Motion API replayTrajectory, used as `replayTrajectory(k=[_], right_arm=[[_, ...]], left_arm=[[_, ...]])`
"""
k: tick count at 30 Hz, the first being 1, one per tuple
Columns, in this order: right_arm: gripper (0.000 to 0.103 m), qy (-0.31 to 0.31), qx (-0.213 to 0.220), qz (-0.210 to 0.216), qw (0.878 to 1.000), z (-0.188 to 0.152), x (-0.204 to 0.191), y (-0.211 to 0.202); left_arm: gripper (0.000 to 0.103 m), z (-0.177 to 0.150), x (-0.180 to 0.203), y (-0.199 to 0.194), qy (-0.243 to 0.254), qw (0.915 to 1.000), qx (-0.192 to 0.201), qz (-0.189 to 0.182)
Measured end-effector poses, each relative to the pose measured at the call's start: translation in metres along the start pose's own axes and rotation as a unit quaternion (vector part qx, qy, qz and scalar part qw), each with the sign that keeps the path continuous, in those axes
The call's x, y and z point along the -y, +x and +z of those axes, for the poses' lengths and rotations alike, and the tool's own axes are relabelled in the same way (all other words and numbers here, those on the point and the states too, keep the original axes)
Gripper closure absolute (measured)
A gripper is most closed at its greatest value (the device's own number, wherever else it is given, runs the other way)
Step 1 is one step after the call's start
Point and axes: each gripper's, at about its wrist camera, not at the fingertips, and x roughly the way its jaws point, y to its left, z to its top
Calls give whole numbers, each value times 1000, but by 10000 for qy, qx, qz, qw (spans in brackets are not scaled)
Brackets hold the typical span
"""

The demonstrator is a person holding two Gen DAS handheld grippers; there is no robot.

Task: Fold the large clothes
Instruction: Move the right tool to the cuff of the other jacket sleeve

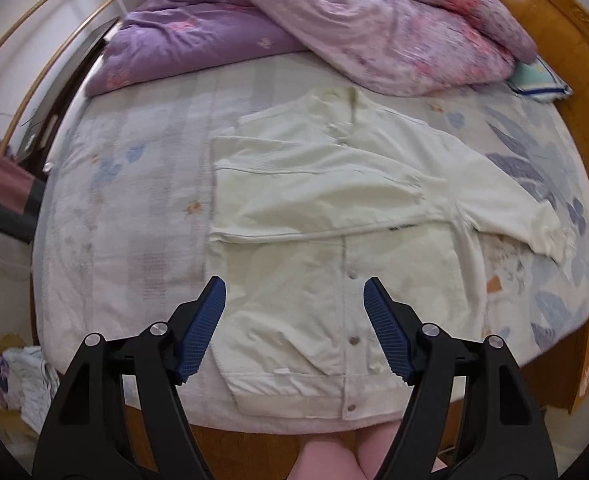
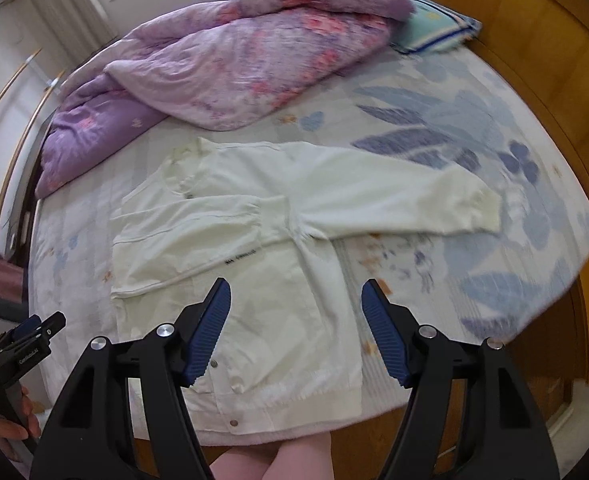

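Folding is partly done: the cream jacket (image 1: 334, 216) lies on the bed (image 1: 134, 200), its 9 o'clock sleeve already across the chest. Left gripper (image 1: 294, 328) and right gripper (image 2: 296, 332) hover with jaws wide, empty. Next, grasp the sleeve (image 2: 434, 204) outstretched toward 3 o'clock and fold it inward.

Soft cloth over glossy wood

Matt cream cloth jacket (image 1: 326, 208) with shiny metal snaps; ribbed blue fingers (image 1: 204, 328); at 1 o'clock, a glossy varnished wooden headboard (image 1: 566, 40).
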Motion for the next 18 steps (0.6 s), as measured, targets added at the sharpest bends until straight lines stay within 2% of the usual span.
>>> replayTrajectory(k=[4, 9, 13, 18], right_arm=[[38, 456, 12, -236, 9987, -19, 24, -10], [38, 1039, 3, -429, 9937, -38, 65, -21], [35, 1569, 40, -412, 9868, -43, 106, -21], [33, 2082, -69, -318, 9775, -40, 162, -4]], left_arm=[[30, -3, 26, 0, 521, 9984, -2, -204], [30, 4, 64, 3, 892, 9944, -38, -573], [30, 14, 109, 9, 1368, 9874, 53, -795], [30, 28, 160, 23, 1556, 9832, 12, -950]])
